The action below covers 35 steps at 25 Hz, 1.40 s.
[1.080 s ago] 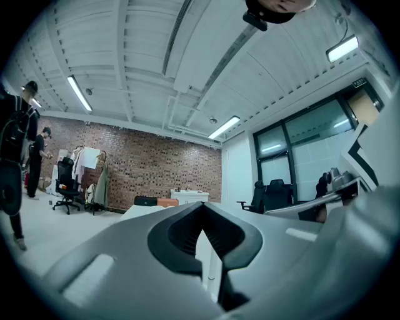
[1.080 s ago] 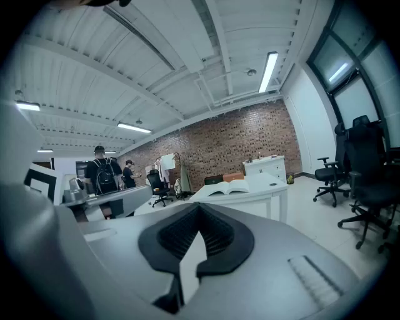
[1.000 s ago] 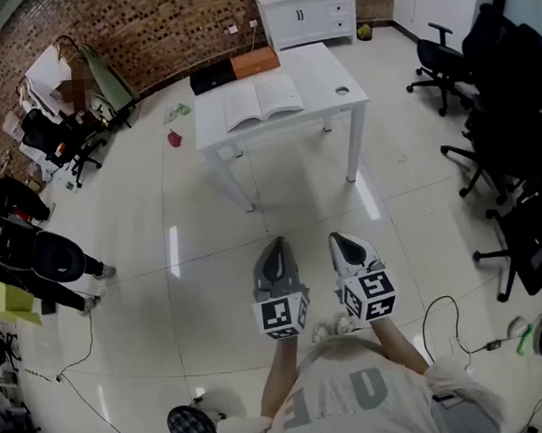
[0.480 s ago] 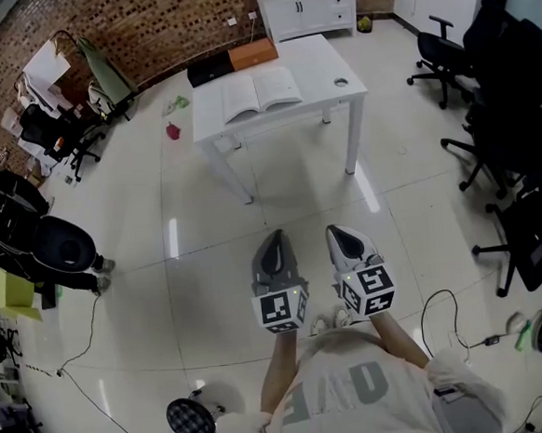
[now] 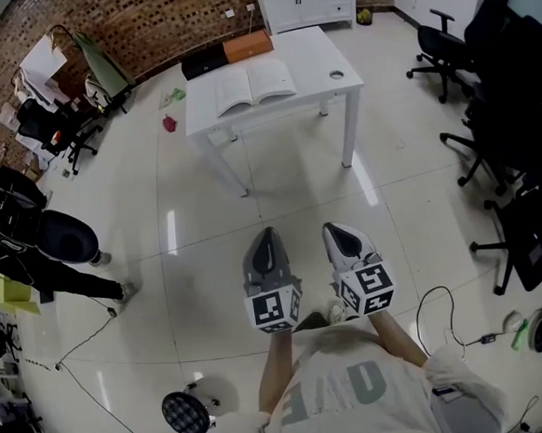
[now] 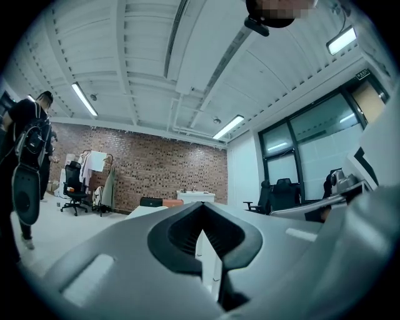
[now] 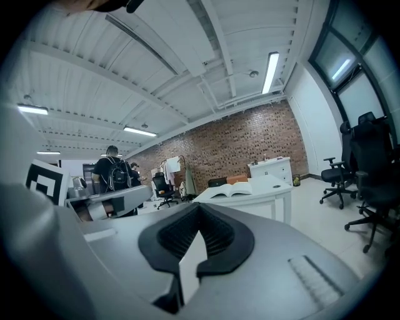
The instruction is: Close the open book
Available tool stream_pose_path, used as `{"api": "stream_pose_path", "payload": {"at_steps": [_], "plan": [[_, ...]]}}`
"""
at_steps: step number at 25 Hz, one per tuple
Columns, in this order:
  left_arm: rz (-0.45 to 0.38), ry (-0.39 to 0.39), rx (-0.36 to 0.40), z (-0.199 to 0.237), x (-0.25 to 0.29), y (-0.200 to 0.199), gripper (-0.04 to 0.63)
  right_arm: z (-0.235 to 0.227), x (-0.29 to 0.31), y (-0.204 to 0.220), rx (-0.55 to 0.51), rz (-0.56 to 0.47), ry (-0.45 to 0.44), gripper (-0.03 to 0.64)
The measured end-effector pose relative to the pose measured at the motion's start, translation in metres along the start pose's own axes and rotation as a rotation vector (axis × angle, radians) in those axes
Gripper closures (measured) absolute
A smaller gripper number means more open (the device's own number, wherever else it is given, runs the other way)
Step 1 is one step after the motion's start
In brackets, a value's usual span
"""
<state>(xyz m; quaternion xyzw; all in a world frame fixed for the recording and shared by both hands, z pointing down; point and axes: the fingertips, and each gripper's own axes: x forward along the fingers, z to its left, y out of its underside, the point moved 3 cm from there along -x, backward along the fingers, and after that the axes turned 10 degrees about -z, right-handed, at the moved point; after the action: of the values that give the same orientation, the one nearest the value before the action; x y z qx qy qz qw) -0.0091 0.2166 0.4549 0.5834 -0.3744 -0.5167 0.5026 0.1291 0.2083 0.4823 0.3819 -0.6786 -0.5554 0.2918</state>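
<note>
Book (image 5: 255, 83) open on table (image 5: 322, 56), well beyond left claw (image 5: 267, 233), right claw (image 5: 340, 230)

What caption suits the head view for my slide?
Left gripper and right gripper, both shut, face an open book on a white table.

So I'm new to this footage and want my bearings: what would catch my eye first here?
The open book lies on the white table far ahead, near the brick wall. Close to the camera, the left gripper and right gripper are side by side above the shiny floor, both shut and empty. Black office chairs crowd the right side.
</note>
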Motion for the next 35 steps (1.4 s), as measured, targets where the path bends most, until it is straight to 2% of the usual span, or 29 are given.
{"api": "stream_pose_path", "payload": {"at_steps": [8, 15, 22, 26, 29, 31, 35], "plan": [[0.028, -0.041, -0.007, -0.001, 0.007, 0.017, 0.583, -0.021, 0.002, 0.014, 0.049, 0.025, -0.005, 0.612], [0.031, -0.034, -0.016, 0.024, 0.058, 0.038, 0.583, -0.04, 0.062, 0.021, 0.057, 0.043, -0.005, 0.612], [-0.019, -0.068, -0.052, 0.102, 0.169, 0.07, 0.583, -0.067, 0.198, 0.02, 0.019, 0.01, -0.045, 0.612], [-0.018, -0.039, -0.06, 0.154, 0.237, 0.075, 0.583, -0.067, 0.291, 0.008, 0.021, 0.004, -0.057, 0.612], [-0.013, -0.013, -0.074, 0.191, 0.289, 0.077, 0.583, -0.063, 0.351, 0.0, -0.043, -0.002, -0.086, 0.612], [-0.005, 0.006, -0.069, 0.212, 0.316, 0.081, 0.583, -0.066, 0.384, 0.0, -0.033, -0.013, -0.066, 0.612], [0.022, 0.026, -0.068, 0.237, 0.353, 0.093, 0.583, -0.087, 0.433, -0.003, 0.052, -0.026, 0.002, 0.612]]}}
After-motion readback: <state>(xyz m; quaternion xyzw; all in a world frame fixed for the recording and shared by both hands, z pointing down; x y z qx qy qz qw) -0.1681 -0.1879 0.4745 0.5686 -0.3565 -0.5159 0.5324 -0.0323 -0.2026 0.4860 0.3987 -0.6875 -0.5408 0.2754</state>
